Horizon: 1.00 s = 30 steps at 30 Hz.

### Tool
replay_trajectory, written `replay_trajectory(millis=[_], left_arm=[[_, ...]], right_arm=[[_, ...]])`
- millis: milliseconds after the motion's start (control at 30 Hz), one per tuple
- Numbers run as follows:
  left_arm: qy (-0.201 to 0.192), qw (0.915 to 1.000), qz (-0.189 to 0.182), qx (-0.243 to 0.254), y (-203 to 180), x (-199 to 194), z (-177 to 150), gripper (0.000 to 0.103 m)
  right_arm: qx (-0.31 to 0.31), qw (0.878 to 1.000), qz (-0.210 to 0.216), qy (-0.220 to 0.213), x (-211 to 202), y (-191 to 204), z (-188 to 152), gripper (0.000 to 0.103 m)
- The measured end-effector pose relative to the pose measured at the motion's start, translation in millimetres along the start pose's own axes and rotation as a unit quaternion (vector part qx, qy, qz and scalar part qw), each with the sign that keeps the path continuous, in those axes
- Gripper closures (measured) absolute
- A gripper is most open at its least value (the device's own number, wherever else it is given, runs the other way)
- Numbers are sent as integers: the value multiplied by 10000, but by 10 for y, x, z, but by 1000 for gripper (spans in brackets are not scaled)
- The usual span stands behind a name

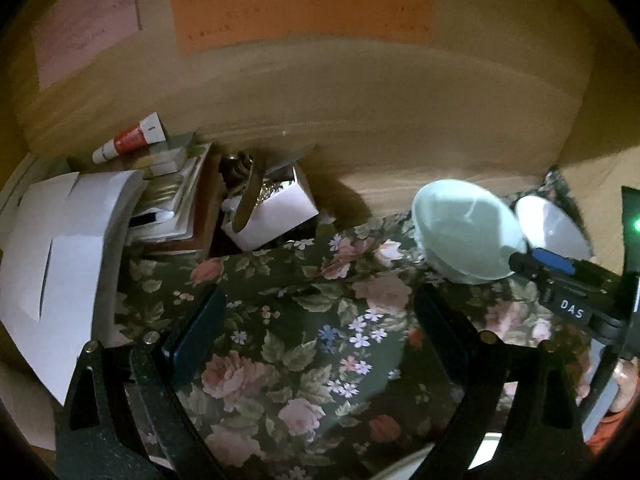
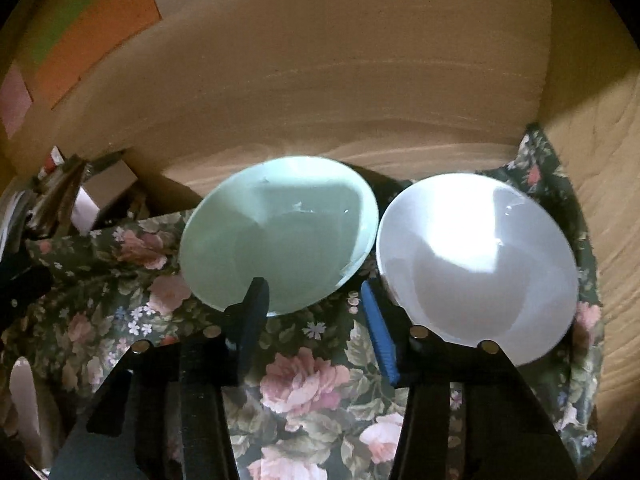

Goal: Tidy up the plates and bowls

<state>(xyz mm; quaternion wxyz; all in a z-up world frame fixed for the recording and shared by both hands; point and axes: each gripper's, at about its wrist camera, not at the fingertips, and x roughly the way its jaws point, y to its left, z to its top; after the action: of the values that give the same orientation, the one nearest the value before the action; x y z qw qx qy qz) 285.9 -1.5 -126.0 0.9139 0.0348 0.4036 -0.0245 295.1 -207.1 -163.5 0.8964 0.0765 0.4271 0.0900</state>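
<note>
A pale green bowl (image 2: 280,236) and a white bowl (image 2: 476,264) sit side by side on a dark floral tablecloth (image 2: 304,380), against a wooden wall. My right gripper (image 2: 312,285) is open astride the green bowl's near rim. Its left finger (image 2: 252,312) is over the inside and its blue-padded right finger (image 2: 378,332) stands outside, between the two bowls. The pads do not press on the rim. In the left wrist view the green bowl (image 1: 468,236) and white bowl (image 1: 552,228) lie to the right. My left gripper (image 1: 320,296) is open over bare cloth.
A white box of utensils (image 1: 276,212), a stack of books and papers (image 1: 176,200), a red-and-white tube (image 1: 128,140) and large white sheets (image 1: 60,260) crowd the left. The wooden wall (image 1: 360,120) carries coloured paper. A hand (image 1: 624,392) shows at lower right.
</note>
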Motion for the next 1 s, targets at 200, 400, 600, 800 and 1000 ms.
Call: replay_trajectory(millis=[200, 400, 600, 800, 1000], left_arm=[[108, 9998, 30, 150, -88, 147, 61, 7], [223, 9997, -67, 99, -67, 294, 98, 7], [264, 9995, -177, 48, -75, 383, 120, 7], [284, 9993, -253, 32, -84, 414, 128, 7], [419, 9984, -336, -152, -32, 475, 122, 7]], right_arm=[[54, 9999, -10, 121, 134, -18, 42, 62], [-73, 9997, -148, 199, 229, 32, 63, 62], [-214, 9990, -146, 358, 372, 126, 115, 64], [-322, 9983, -110, 470, 495, 145, 176, 76], [-526, 9969, 106, 584, 540, 229, 232, 82]])
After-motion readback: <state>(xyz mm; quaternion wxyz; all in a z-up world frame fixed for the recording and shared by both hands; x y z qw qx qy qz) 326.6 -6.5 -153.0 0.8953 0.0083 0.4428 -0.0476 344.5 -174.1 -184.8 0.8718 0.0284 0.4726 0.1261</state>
